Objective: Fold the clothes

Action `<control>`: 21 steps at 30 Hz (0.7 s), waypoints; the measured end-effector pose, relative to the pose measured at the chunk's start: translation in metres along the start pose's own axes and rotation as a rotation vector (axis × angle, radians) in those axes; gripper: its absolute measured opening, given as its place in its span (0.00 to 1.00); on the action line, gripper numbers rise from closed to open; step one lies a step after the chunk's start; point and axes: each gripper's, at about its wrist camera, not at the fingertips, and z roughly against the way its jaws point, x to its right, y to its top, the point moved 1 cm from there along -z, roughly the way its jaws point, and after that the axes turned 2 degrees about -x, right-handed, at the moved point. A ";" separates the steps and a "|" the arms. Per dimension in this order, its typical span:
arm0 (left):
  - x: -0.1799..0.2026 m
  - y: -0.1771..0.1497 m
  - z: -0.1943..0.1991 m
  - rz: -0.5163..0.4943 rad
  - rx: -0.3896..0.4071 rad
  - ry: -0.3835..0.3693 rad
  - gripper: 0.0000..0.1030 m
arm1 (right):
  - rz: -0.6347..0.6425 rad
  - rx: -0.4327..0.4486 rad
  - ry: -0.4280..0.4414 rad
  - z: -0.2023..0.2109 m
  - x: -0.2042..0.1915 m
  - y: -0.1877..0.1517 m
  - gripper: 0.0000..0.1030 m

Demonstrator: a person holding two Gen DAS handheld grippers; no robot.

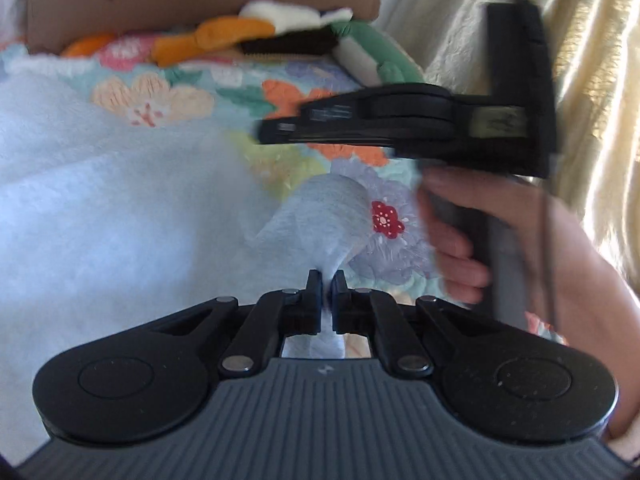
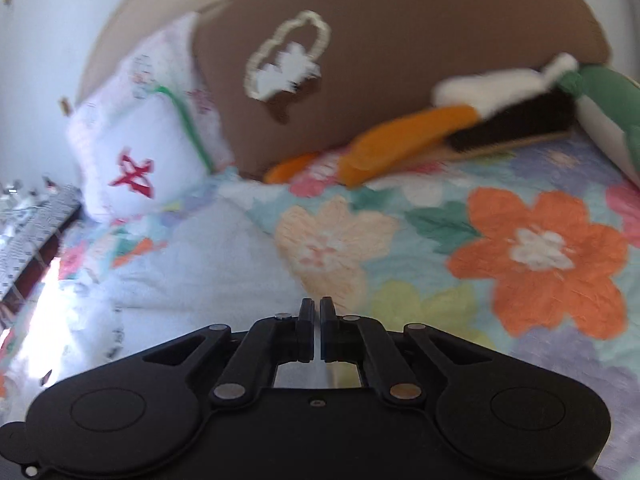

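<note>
The left gripper [image 1: 327, 280] has its fingers pinching a corner of a pale blue fleecy garment [image 1: 120, 200], which lies spread across the floral bedspread [image 2: 536, 256] of the bed, with the gathered corner drawn up in a soft roll toward the fingers. The cloth looks light, limp and non-slippery, so it should drape and stretch rather than hold shape, and is best gripped at a hem or corner. The right gripper [image 2: 316, 306], held in a hand [image 1: 460, 252], has fingers nearly pressed together, with nothing visible between them.
</note>
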 end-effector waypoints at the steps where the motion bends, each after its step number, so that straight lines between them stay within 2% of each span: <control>1: 0.000 0.000 -0.003 0.009 -0.004 0.000 0.04 | -0.027 -0.016 -0.037 0.006 0.008 -0.002 0.14; 4: 0.006 -0.001 -0.002 -0.008 0.017 0.000 0.04 | -0.147 -0.073 -0.027 0.026 0.038 -0.014 0.29; 7: 0.026 -0.005 0.001 -0.107 0.046 0.045 0.04 | -0.222 -0.073 0.022 0.050 0.061 -0.026 0.30; 11: 0.033 -0.006 -0.013 -0.107 -0.006 0.049 0.04 | -0.303 -0.039 0.065 0.072 0.073 -0.031 0.33; 15: 0.030 -0.007 -0.029 -0.082 -0.048 0.072 0.04 | -0.309 -0.056 0.100 0.077 0.064 -0.029 0.36; 17: 0.030 -0.009 -0.032 -0.066 -0.059 0.077 0.04 | -0.280 -0.083 0.095 0.076 0.057 -0.033 0.43; 18: 0.031 -0.009 -0.033 -0.066 -0.058 0.081 0.04 | -0.270 -0.105 0.089 0.074 0.054 -0.037 0.51; 19: 0.032 -0.010 -0.033 -0.066 -0.056 0.085 0.04 | -0.265 -0.129 0.084 0.071 0.053 -0.041 0.55; 21: 0.035 -0.010 -0.035 -0.067 -0.060 0.100 0.04 | -0.304 -0.180 0.087 0.061 0.056 -0.047 0.57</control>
